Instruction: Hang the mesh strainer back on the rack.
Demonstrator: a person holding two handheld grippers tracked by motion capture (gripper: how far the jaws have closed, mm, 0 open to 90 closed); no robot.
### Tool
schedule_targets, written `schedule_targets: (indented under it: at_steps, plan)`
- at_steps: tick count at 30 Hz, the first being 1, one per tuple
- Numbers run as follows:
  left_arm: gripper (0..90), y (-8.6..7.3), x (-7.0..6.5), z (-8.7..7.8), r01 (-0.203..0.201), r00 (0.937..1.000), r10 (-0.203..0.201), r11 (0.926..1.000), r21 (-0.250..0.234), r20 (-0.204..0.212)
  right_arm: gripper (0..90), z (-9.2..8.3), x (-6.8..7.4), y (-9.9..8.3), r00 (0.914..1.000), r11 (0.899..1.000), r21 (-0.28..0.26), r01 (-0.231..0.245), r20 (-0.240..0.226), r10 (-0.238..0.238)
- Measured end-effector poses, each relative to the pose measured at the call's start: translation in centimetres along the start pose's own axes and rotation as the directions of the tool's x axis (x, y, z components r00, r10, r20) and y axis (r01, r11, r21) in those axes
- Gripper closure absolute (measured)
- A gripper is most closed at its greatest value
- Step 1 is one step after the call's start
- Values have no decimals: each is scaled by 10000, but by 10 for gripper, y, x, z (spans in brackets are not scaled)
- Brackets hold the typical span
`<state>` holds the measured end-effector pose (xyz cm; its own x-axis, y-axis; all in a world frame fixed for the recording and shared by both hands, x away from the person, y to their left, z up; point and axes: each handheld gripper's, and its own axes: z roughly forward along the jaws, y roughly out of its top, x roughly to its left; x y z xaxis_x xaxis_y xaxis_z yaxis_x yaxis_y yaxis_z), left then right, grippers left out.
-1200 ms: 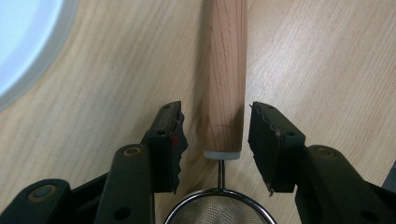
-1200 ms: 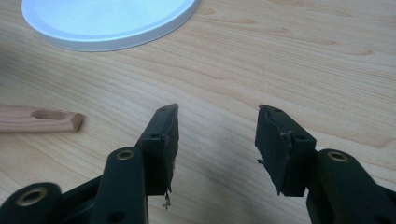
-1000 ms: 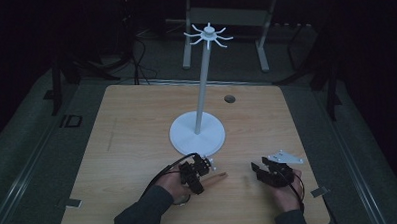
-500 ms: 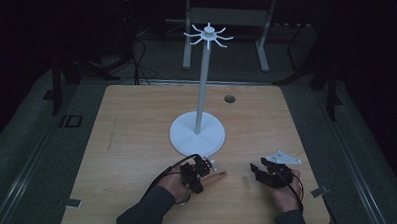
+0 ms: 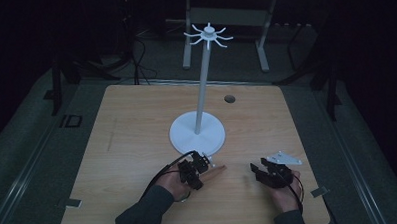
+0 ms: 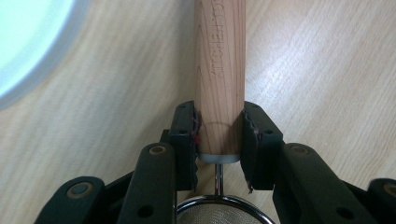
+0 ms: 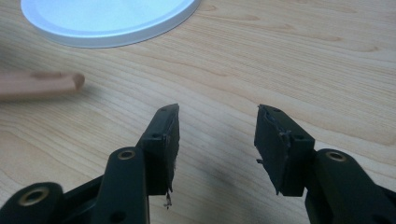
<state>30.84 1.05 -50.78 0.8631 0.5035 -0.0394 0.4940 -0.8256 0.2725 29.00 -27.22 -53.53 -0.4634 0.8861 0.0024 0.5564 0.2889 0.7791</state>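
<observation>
On the table [image 5: 137,124] the stand [image 5: 197,134] rises at the middle. Just in front of its base lies the wooden handle [image 5: 216,171], with the left gripper [image 5: 198,168] at its left end and the right gripper [image 5: 256,171] well apart to its right.

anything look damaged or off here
Yes: the pads on both grippers look worn. The right gripper has ragged, chipped pad edges, and the left gripper, clamped on the wooden handle, shows frayed edges too.
</observation>
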Motion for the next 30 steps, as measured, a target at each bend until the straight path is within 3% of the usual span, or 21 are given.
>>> schedule_targets:
  at_steps: [8, 15, 16, 26, 30]
  plan:
    - [692, -1, 5, -14, 381, 9990, -397, 9967, -716, -210, 497, 0, 0, -1, 10000, 9999, -100, -27, 52, 28]
    - [692, -1, 8, -26, 751, 9962, -807, 9865, -1459, -334, 498, -1, 0, -1, 10000, 9999, -137, -68, 71, 69]
    - [692, -2, 8, -28, 896, 9947, -965, 9823, -1643, -342, 498, -1, 0, -1, 9999, 9999, -133, -76, 67, 77]
    - [692, -3, 15, -43, 1202, 9904, -1325, 9661, -2286, -393, 498, -1, -1, -2, 9999, 9998, -199, -86, 139, 89]
    - [691, -3, 17, -51, 1363, 9870, -1544, 9514, -2761, -448, 499, -1, -1, -2, 9998, 9997, -220, -120, 158, 124]
